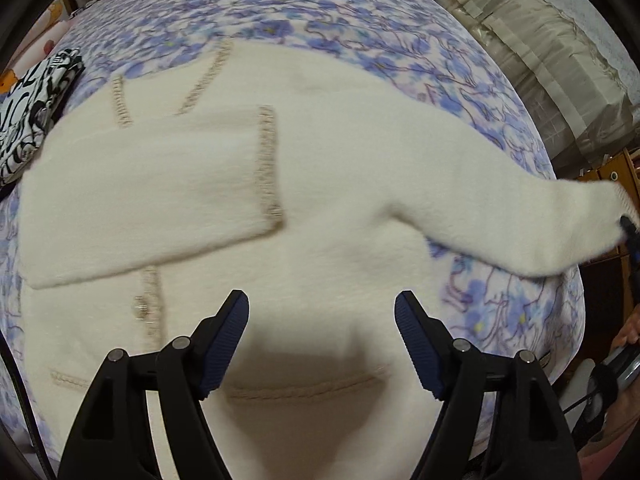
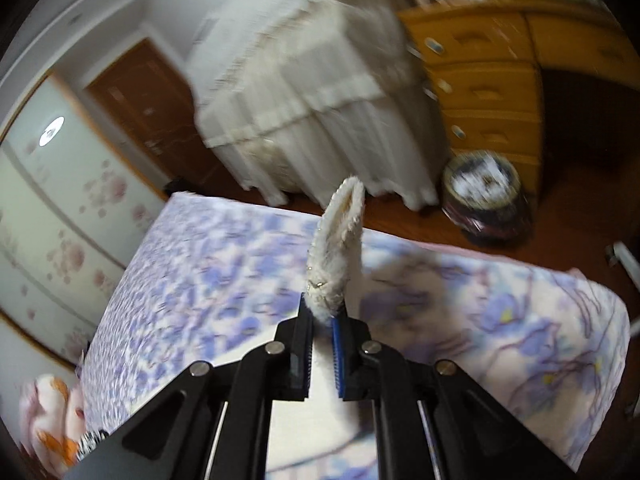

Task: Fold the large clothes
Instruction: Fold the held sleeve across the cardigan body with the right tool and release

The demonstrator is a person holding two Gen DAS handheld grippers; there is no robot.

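A fluffy cream cardigan (image 1: 320, 184) with beige trim lies spread on the floral bedspread (image 1: 360, 40). One sleeve (image 1: 152, 200) is folded across its body. The other sleeve (image 1: 520, 224) stretches out to the right, lifted off the bed. My left gripper (image 1: 322, 312) hovers open above the cardigan's lower part, with nothing between its fingers. My right gripper (image 2: 323, 312) is shut on the cuff (image 2: 336, 248) of the stretched sleeve, which sticks up past the fingertips. Its tip shows at the right edge of the left wrist view.
A folded black-and-white garment (image 1: 36, 112) lies at the bed's left edge. Beyond the bed stand a cloth-covered piece of furniture (image 2: 312, 92), a wooden chest of drawers (image 2: 480, 72) and a round stool (image 2: 484, 200) on the dark floor. A soft toy (image 2: 48, 416) sits at lower left.
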